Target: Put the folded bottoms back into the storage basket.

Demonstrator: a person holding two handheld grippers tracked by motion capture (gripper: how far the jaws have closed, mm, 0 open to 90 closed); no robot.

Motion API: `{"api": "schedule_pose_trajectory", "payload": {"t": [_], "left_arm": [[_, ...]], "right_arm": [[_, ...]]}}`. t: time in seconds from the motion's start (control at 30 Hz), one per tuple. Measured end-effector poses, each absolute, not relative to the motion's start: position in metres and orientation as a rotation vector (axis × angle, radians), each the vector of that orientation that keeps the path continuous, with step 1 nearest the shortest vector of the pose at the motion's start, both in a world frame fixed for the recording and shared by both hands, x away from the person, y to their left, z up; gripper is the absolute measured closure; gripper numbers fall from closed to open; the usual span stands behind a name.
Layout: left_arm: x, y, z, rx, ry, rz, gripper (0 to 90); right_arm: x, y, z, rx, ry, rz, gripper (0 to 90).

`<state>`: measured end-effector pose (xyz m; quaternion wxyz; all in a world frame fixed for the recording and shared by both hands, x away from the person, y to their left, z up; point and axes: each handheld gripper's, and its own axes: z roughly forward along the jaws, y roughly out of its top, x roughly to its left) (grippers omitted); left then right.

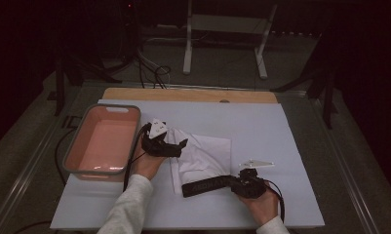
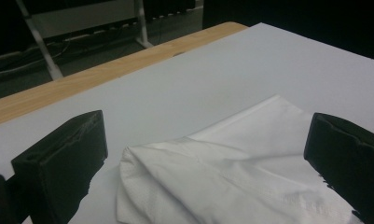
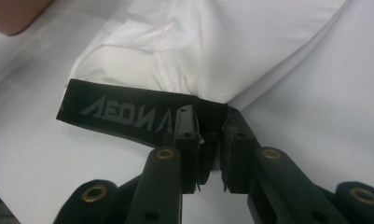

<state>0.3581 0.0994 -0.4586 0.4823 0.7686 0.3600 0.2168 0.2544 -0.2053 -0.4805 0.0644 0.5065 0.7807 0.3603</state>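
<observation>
While right claw [image 3: 208,154] pinches black waistband [image 3: 124,116], left claw [image 2: 198,158] gapes at 10 o'clock over white cloth [image 1: 203,156]: soft, light, limp; grab waistband.

bin [image 1: 103,141] left of garment [image 1: 203,158], both on table [image 1: 261,131]

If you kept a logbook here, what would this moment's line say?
left gripper: open over white garment | right gripper: shut on black waistband | pink bin: at left
</observation>
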Motion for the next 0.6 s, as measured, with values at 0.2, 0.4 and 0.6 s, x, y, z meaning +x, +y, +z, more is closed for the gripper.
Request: {"api": "schedule_pose_trajectory", "payload": {"t": [0.2,0.4,0.6], "left_arm": [[0.365,0.098,-0.463,1.881,0.887,0.512,0.5],[0.373,0.096,-0.467,1.9,0.891,0.499,0.5],[0.383,0.095,-0.471,1.921,0.903,0.488,0.5]], "right_arm": [[0.255,-0.206,-0.48,1.525,2.356,1.092,78.7],[0.255,-0.206,-0.48,1.527,2.35,1.094,78.7],[0.254,-0.207,-0.48,1.528,2.346,1.095,78.7]]}}
